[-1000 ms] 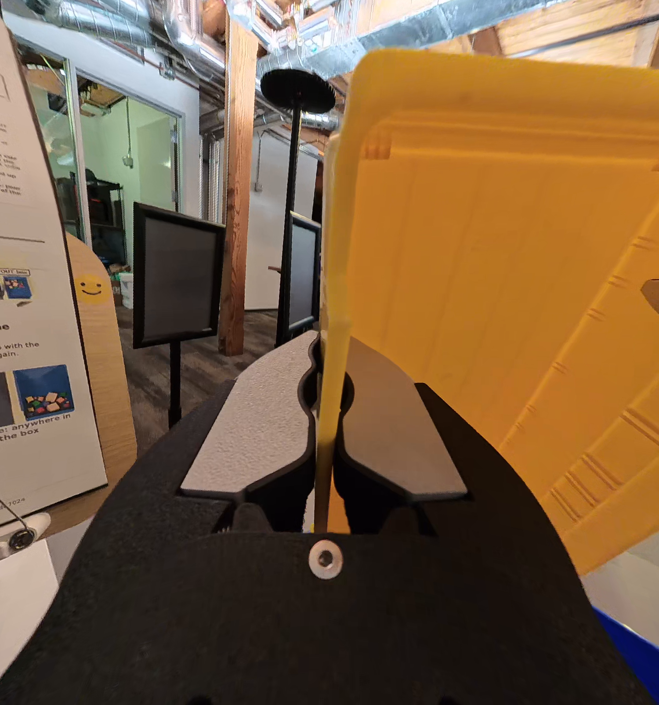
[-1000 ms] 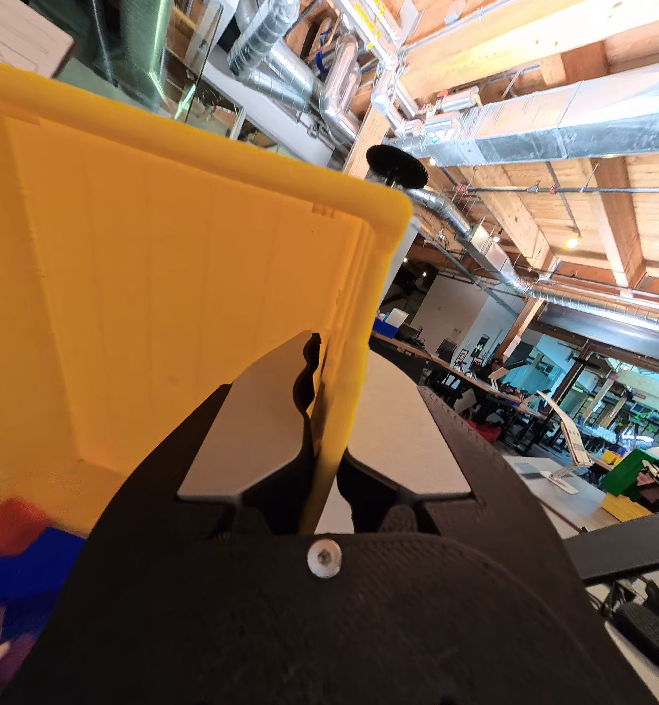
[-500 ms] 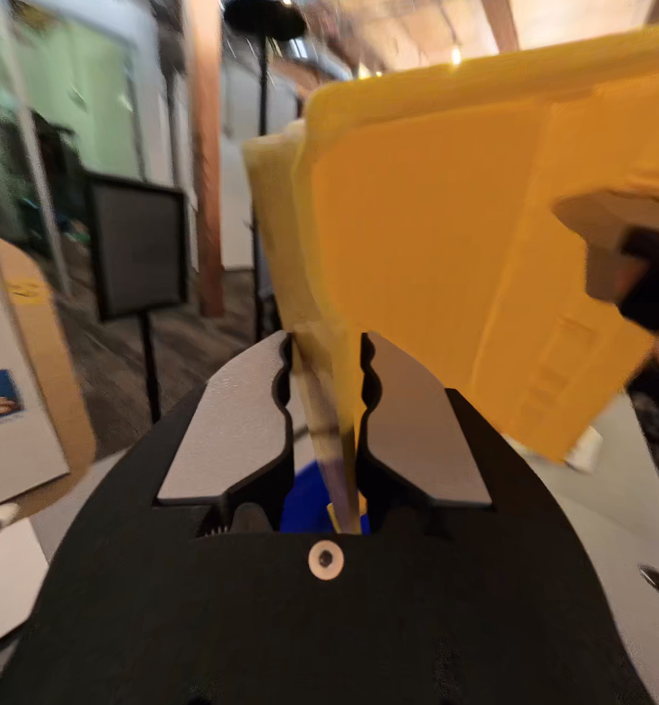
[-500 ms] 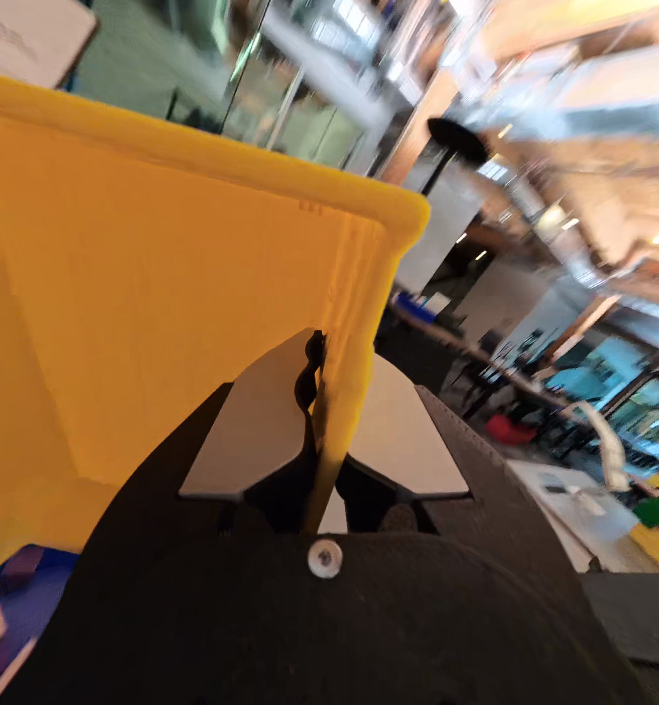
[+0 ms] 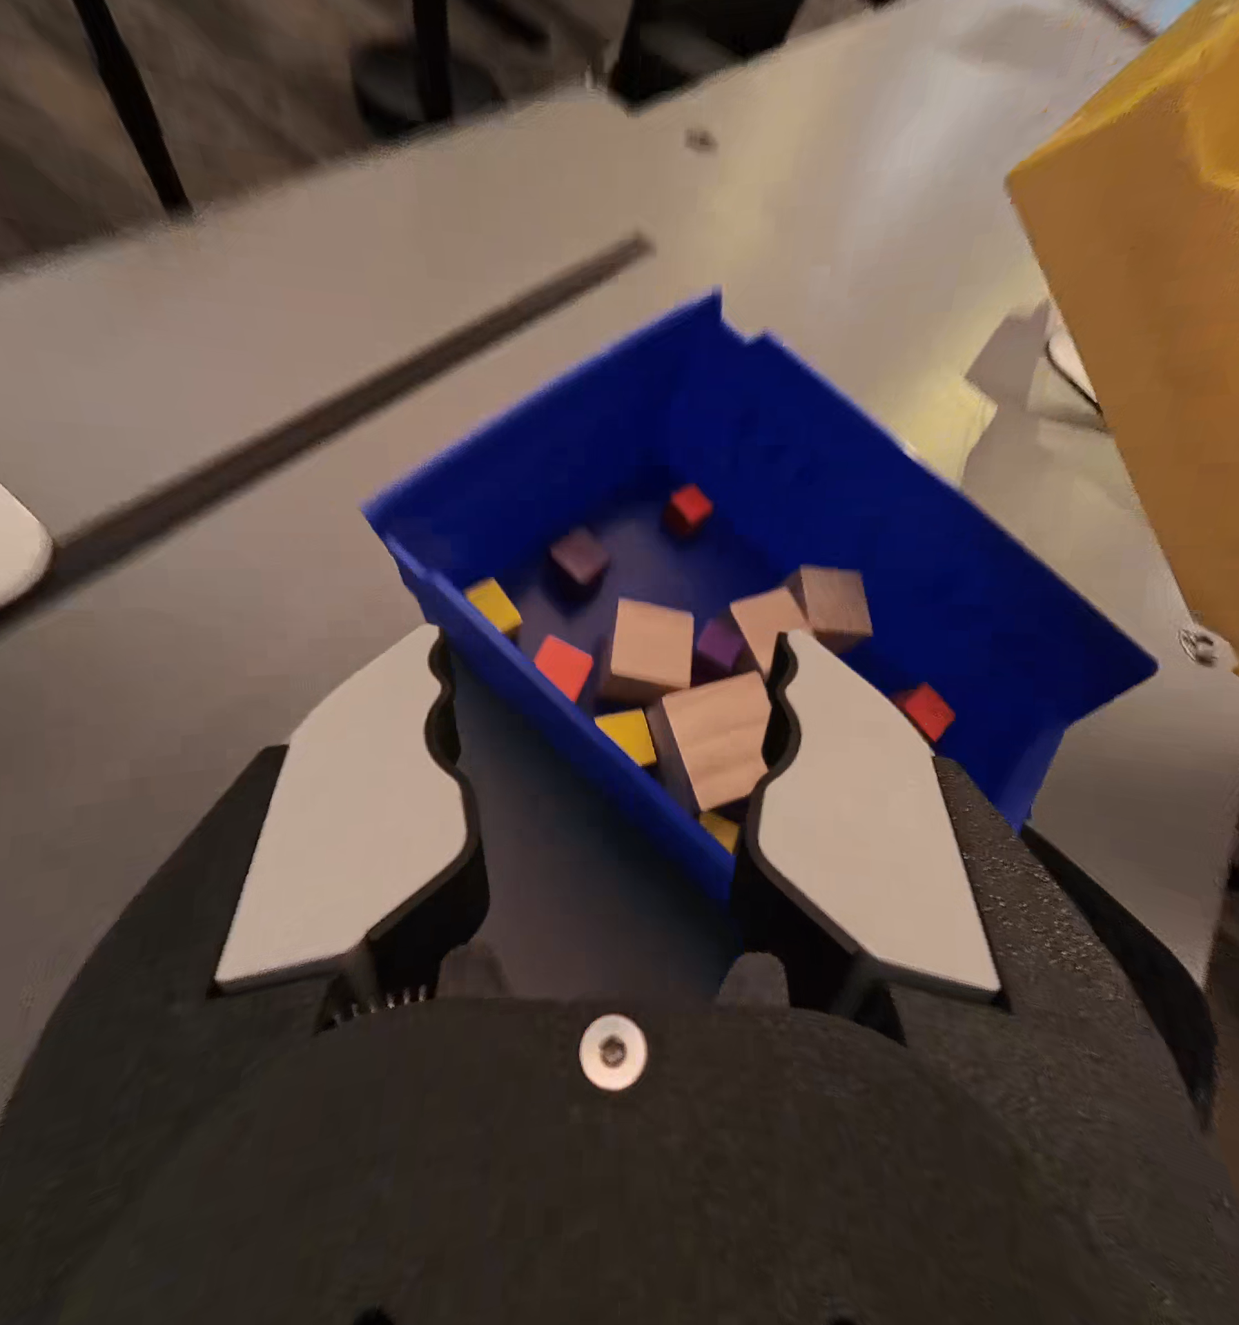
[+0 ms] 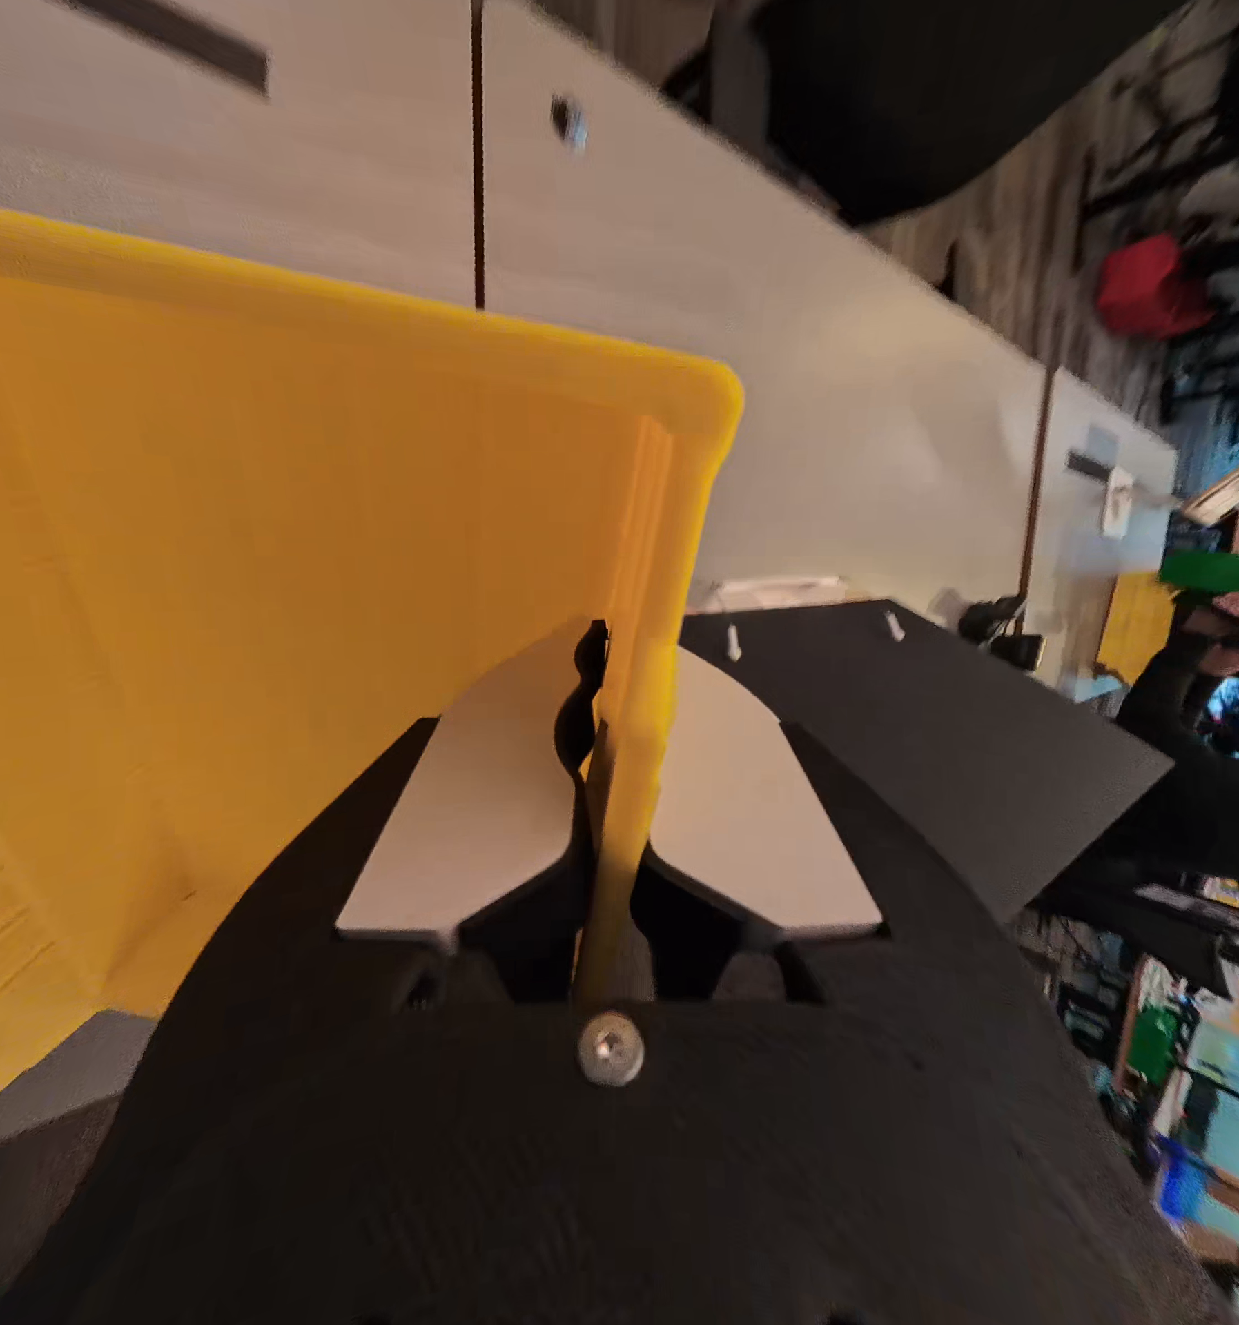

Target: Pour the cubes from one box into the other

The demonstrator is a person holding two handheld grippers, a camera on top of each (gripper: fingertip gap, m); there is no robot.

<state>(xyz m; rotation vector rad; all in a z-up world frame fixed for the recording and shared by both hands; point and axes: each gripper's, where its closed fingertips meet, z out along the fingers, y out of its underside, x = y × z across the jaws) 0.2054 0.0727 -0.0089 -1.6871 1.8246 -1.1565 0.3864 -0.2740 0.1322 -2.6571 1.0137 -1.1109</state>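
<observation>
Cubes [image 5: 681, 688] lie loose on the floor of the blue box [image 5: 889, 502]: several larger pale wooden ones crowded toward the near wall, with smaller red, yellow and purple ones scattered around them.

The left gripper [image 5: 609, 649] hangs over that box with its two fingers [image 5: 358, 810] spread wide and nothing between them. Through the gap show the near blue wall and the nearest pale cube. The blue box sits on a grey table [image 5: 243, 344], turned at an angle to the camera, and a dark groove runs across the tabletop behind it. At the right edge of this view is the outside of the yellow box [image 5: 1161, 344], up off the table and apart from the blue one; how it is held cannot be seen from here.

The right wrist view supplies that. The right gripper [image 6: 627, 688] is clamped on the yellow box [image 6: 279, 573], one finger inside and one outside the side wall near a rounded corner of the rim. The box's smooth inner wall fills the left half of the picture, and no cubes show on the part of the interior that is visible. Beyond the rim are the pale tabletop [image 6: 853, 430] and a dark flat panel [image 6: 925, 717] to the right. Farther off the room is blurred, and the blue box and the cubes do not appear in this view.
</observation>
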